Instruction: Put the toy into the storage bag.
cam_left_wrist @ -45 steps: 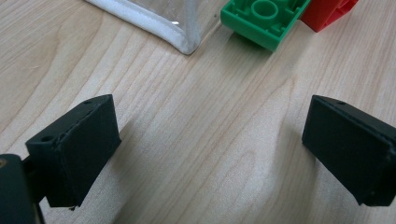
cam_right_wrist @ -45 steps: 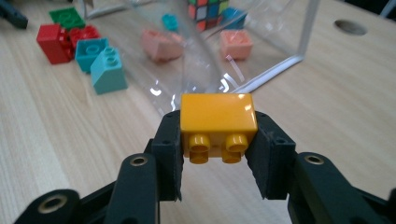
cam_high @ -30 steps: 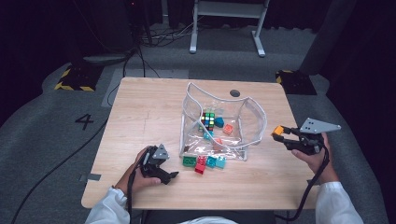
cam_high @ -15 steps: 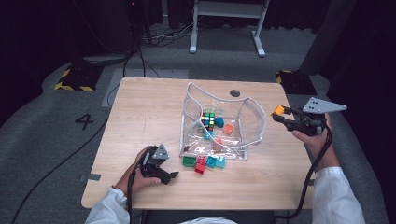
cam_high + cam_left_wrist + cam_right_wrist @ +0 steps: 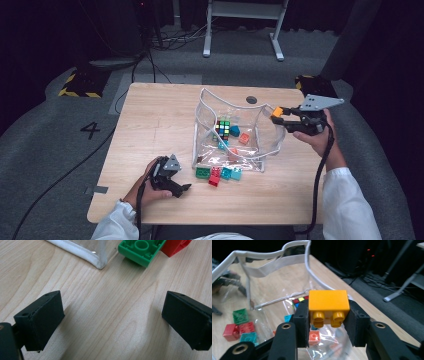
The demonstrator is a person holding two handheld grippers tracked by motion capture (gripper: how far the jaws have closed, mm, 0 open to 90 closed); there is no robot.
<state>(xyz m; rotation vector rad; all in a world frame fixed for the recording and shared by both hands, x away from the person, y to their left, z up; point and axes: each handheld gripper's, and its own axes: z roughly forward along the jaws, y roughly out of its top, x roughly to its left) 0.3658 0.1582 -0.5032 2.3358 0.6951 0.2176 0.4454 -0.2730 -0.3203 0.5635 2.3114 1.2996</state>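
Two tongs, right tongs (image 5: pixel 328 322) pinching orange brick (image 5: pixel 328 304) over clear bag (image 5: pixel 260 145), left tongs (image 5: pixel 112 320) spread.

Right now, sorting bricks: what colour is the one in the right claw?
Orange-yellow brick; clearest in the right gripper view.

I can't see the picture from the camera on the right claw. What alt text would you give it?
An orange toy brick, studs facing the camera, is clamped between the two black pads of the right claw. Behind it stands an open clear plastic bag on a wooden table, with green, red and teal bricks lying at the left.
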